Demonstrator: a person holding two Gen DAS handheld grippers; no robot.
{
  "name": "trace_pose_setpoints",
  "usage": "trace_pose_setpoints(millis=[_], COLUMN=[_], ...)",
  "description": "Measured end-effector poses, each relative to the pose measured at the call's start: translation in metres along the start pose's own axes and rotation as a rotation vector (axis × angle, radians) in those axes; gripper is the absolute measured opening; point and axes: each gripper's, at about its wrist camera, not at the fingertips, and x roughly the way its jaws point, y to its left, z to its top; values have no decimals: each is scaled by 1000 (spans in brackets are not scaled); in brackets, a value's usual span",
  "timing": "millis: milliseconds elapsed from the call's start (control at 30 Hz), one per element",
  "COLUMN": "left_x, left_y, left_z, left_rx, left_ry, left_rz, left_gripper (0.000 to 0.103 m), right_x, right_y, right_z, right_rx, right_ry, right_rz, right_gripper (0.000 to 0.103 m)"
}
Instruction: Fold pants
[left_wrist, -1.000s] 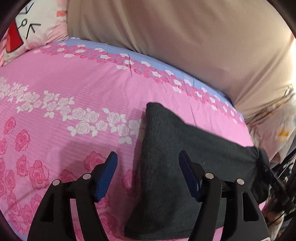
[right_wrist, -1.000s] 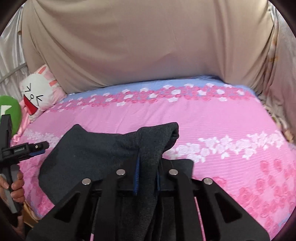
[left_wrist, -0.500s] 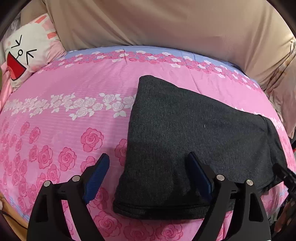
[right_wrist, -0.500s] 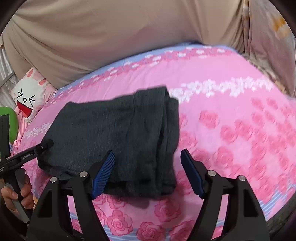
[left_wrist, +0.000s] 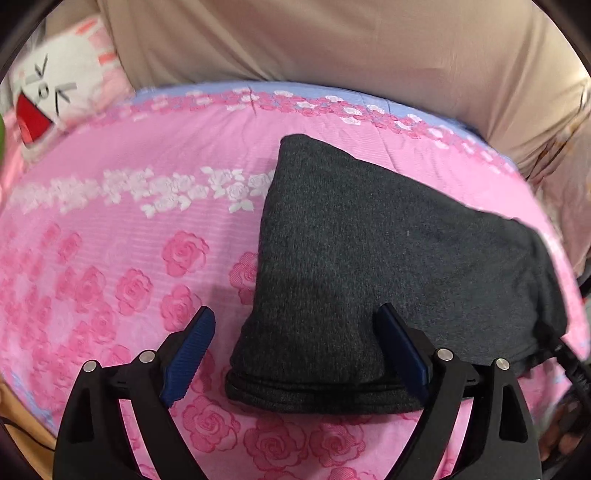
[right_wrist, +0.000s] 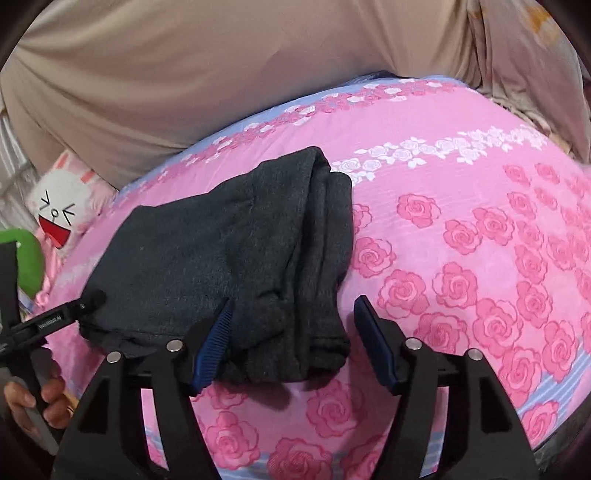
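Note:
Dark grey folded pants (left_wrist: 369, 251) lie flat on the pink rose bed sheet (left_wrist: 122, 229). My left gripper (left_wrist: 295, 321) hovers over their near left corner. Its jaws are opening, the cloth lies between the blue pads (left_wrist: 188, 347), and they do not press it. In the right wrist view the pants (right_wrist: 207, 251) show stacked layers at their right end. My right gripper (right_wrist: 295, 308) stands open astride that near right corner, its left pad (right_wrist: 212, 350) against the cloth edge. The left gripper's finger (right_wrist: 55, 317) and the hand (right_wrist: 33, 402) holding it show at the left.
A white plush pillow with a red mouth (left_wrist: 55, 88) lies at the bed's far left, beside something green (right_wrist: 27, 258). A beige cloth (left_wrist: 332, 44) hangs behind the bed. The near bed edge runs just below both grippers. Bare sheet spreads right of the pants (right_wrist: 480, 240).
My right gripper was shut on a raised fold of the pants; it has let go and opened, and the pants now lie flat. My left gripper's jaws have widened and it has sunk a little.

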Motion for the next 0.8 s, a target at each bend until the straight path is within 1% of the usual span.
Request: trace_pose_setpoints(millis=[33,67,100,133,167,200,300,333,367,400,433,467,500,567,600,667,700,733,767,800], left_x=[3,6,9,7,9,10,16,18,21,24,24,19,9,-7,-17,-24,-23,-19,-15,-11], left_y=[7,12,20,24,25,25,17,14,11,10,11,13,16,19,20,18,17,15,16,18], left_z=[1,1,2,2,4,6,11,13,16,18,20,22,24,20,16,5,-3,-10,-15,-18], left_rx=[-36,-65,-101,-108,-108,-99,-56,-46,-33,-29,-53,-71,-70,-67,-59,-32,-13,-8,-13,-31], left_ry=[20,43,54,38,50,47,46,42,43,60,76,76,68,72,93,126,148,165,167,150], left_rz=[-66,-114,-172,-198,-213,-223,-307,-319,-304,-308,-330,-340,-356,-380,-389,-372,-337,-292,-257,-219], left_gripper=[87,87,90,90,90,91,90,83,50,36,29,17,13,11,11,14,20,25,39,58], right_x=[1,3,2,3,4,6,14,19,25,27,24,15,9,-11,-18,-22,-19,-15,-15,-16], right_y=[-1,-5,-8,-9,-8,-6,-3,-3,-5,-7,-8,-6,-5,0,1,-2,-3,-6,-10,-14], right_z=[0,-1,-1,-1,1,2,8,11,14,16,19,21,21,15,10,-2,-9,-17,-19,-21], right_rx=[5,24,36,44,44,44,51,63,85,105,115,106,100,86,74,73,67,63,78,101], right_ry=[9,21,17,17,20,23,25,28,49,61,56,43,40,39,47,78,98,111,96,84], right_rz=[13,43,64,87,105,124,175,200,192,198,216,222,230,252,249,236,213,183,195,213], right_gripper=[72,74,78,83,86,92,92,78,57,38,32,31,30,30,31,32,35,41,41,43])
